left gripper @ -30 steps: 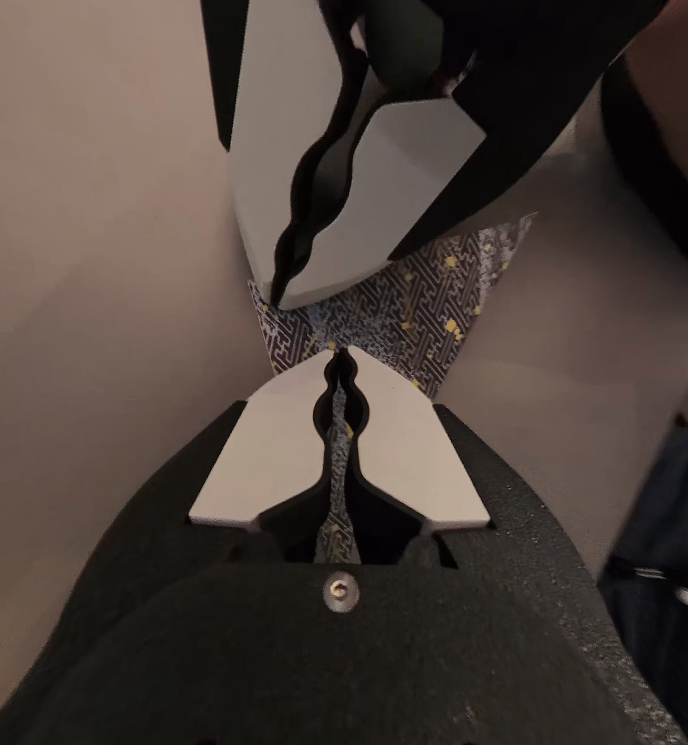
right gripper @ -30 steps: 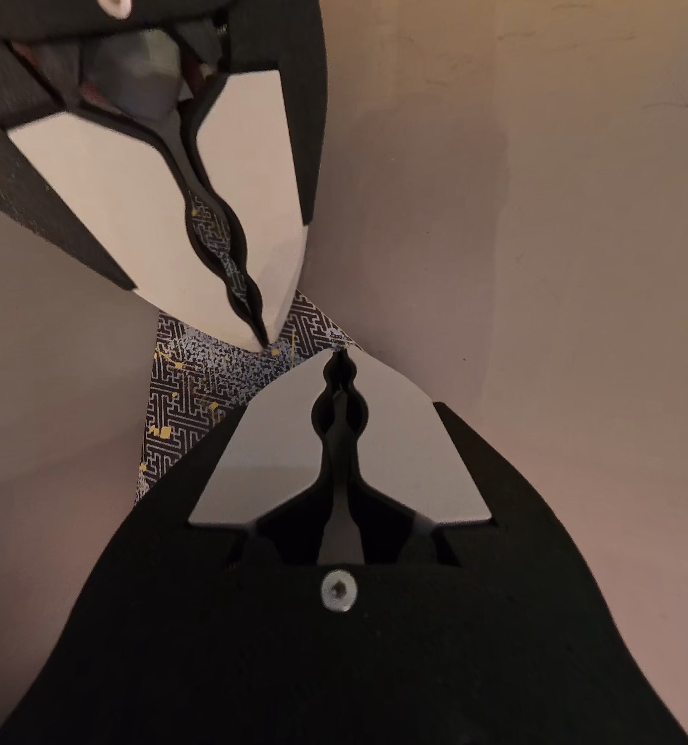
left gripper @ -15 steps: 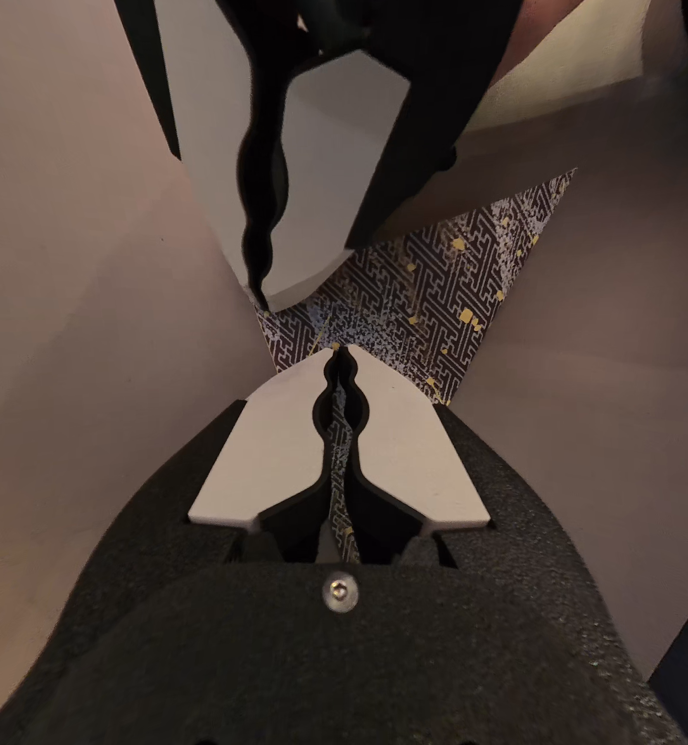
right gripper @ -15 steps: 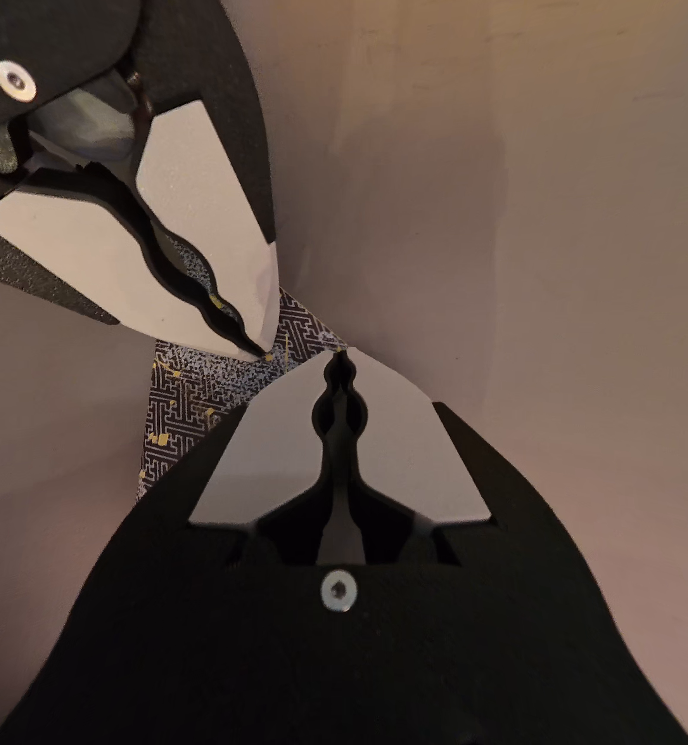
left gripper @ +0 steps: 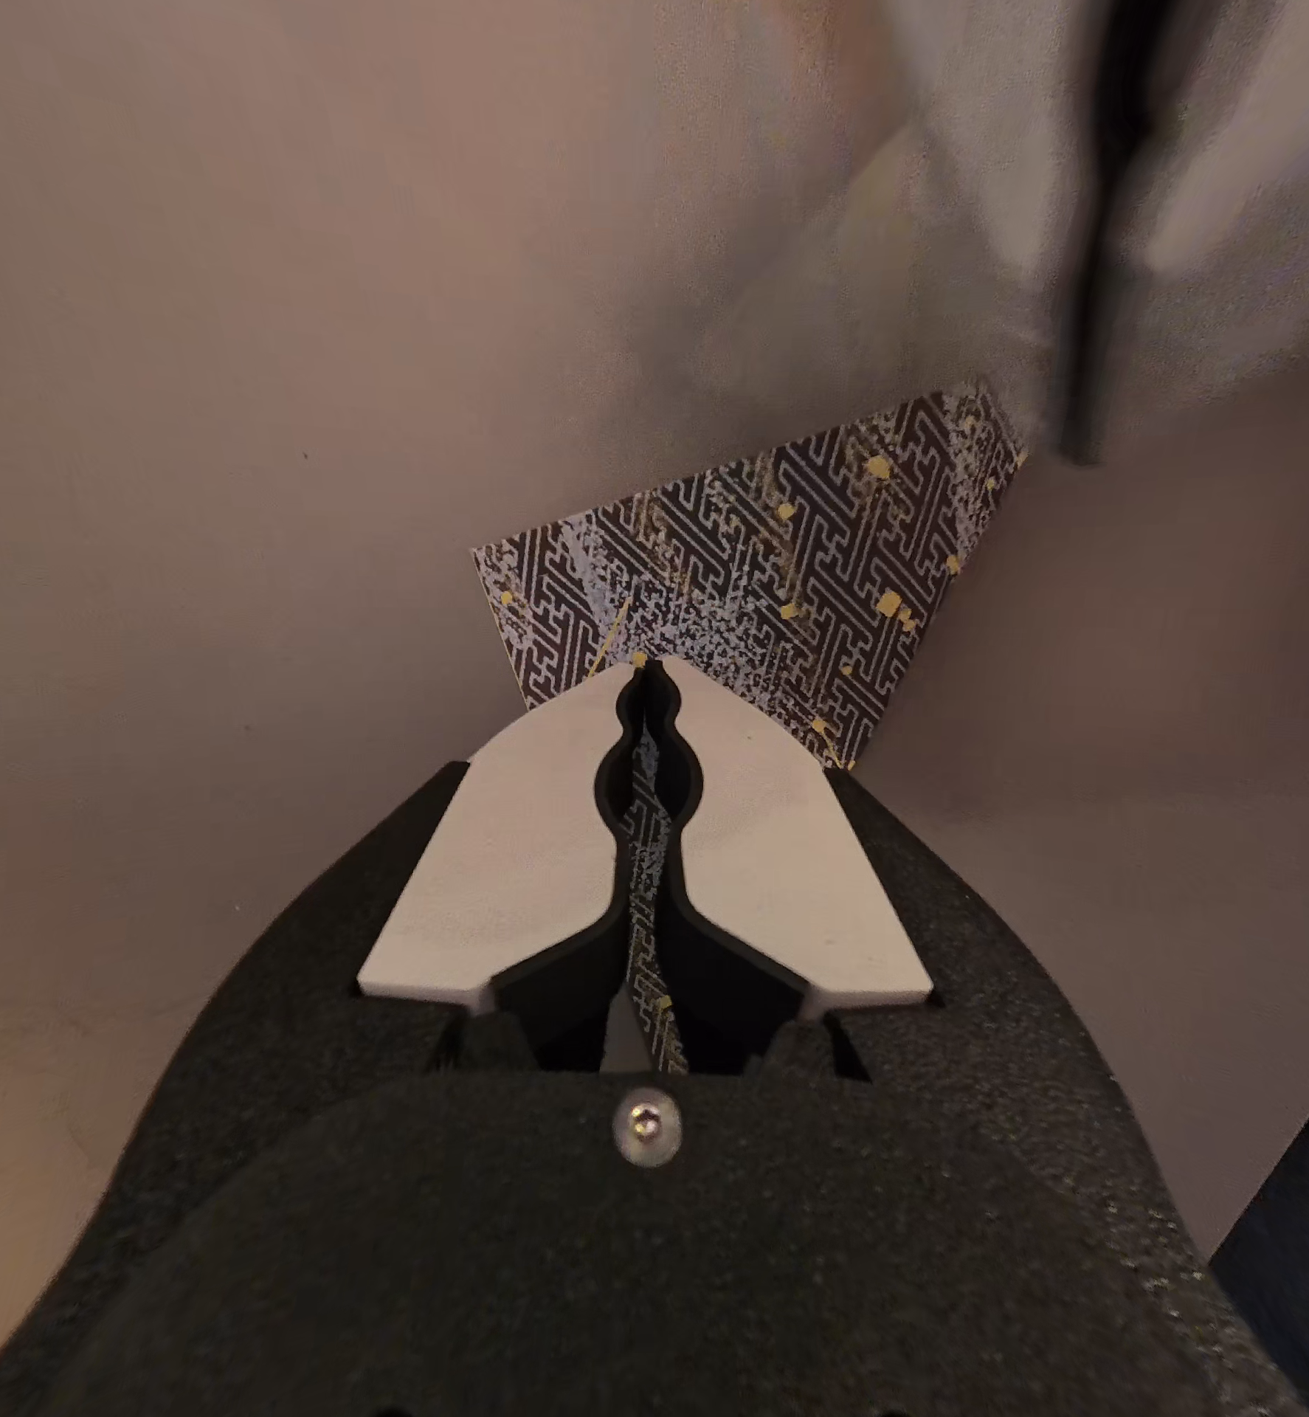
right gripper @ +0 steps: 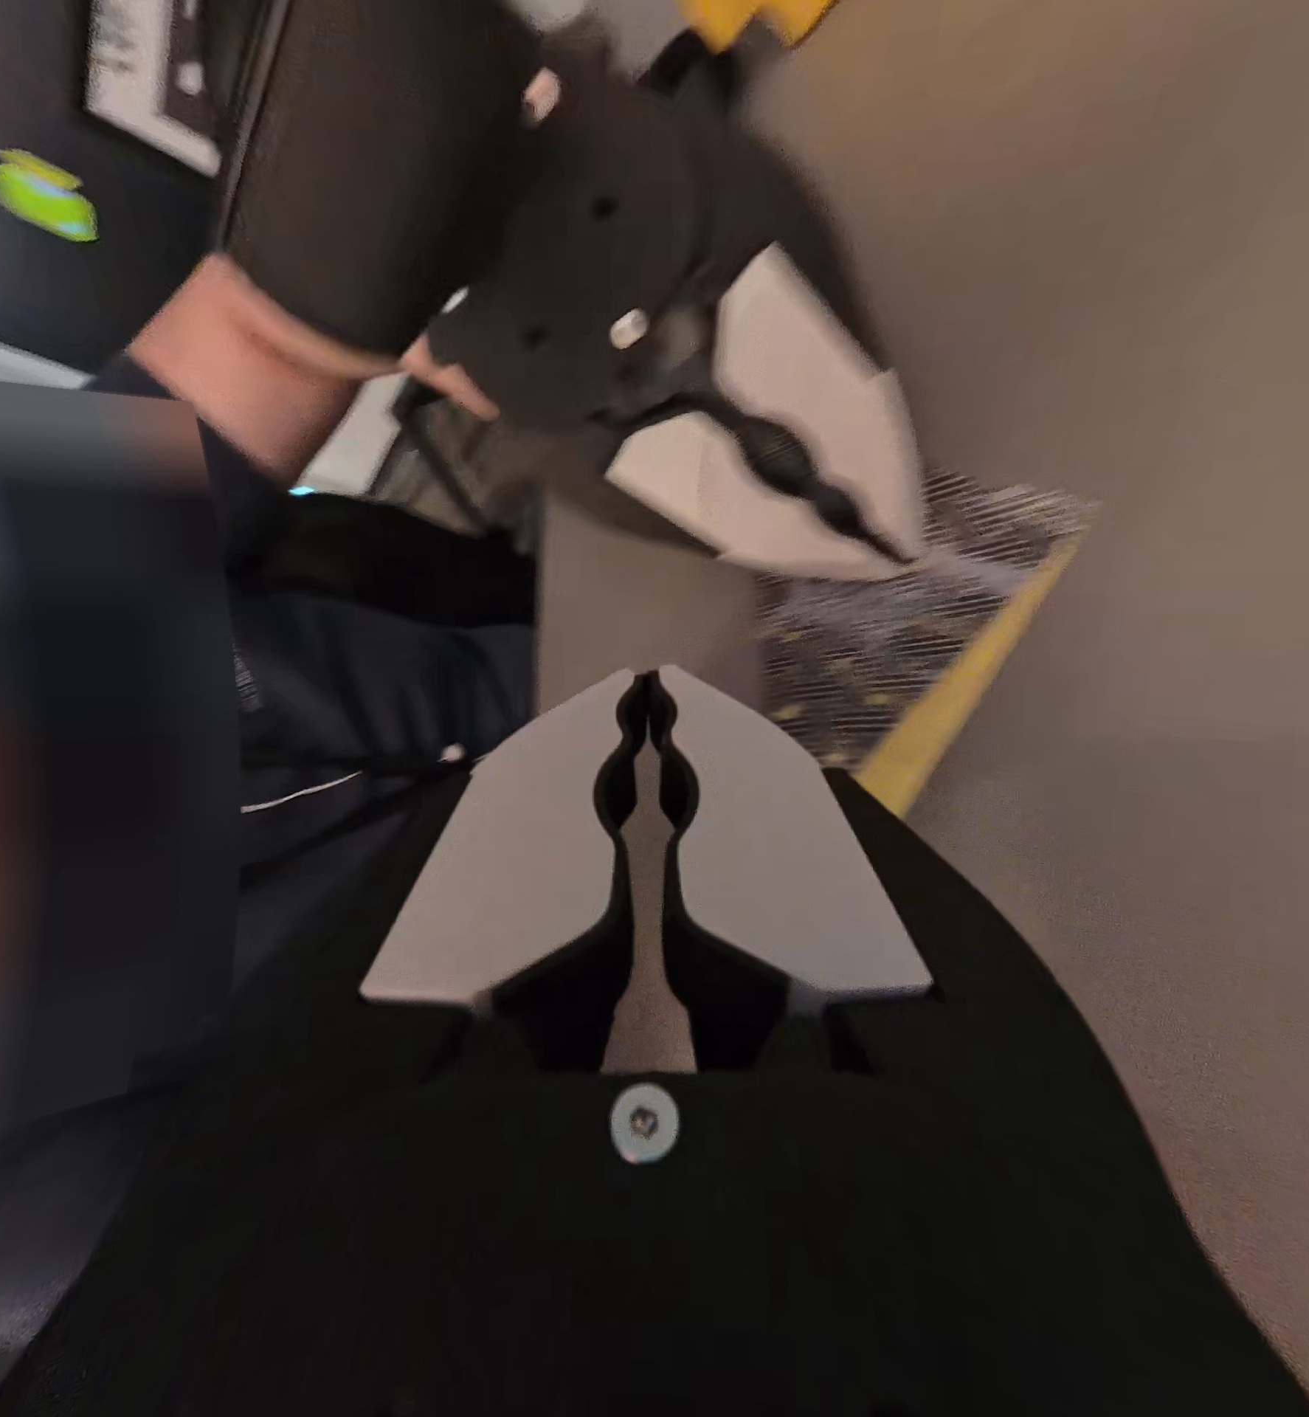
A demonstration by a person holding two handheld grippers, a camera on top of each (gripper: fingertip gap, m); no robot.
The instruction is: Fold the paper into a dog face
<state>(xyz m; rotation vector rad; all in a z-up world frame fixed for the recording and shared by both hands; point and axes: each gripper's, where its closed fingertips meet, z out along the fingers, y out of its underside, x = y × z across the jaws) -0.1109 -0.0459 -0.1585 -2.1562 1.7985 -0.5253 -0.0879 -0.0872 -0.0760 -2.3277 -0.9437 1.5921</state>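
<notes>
Paper (left gripper: 751, 583) in left claw (left gripper: 647, 669)

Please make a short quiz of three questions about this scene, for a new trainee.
1. True or false: the left hand-held gripper is shut on the paper.
2. What lies between the right hand-held gripper's fingertips? A) paper B) nothing C) a pen
3. Fill in: in the right wrist view, the paper's turned edge shows a plain ____ underside.

Key: 1 true; 2 B; 3 yellow.
</notes>
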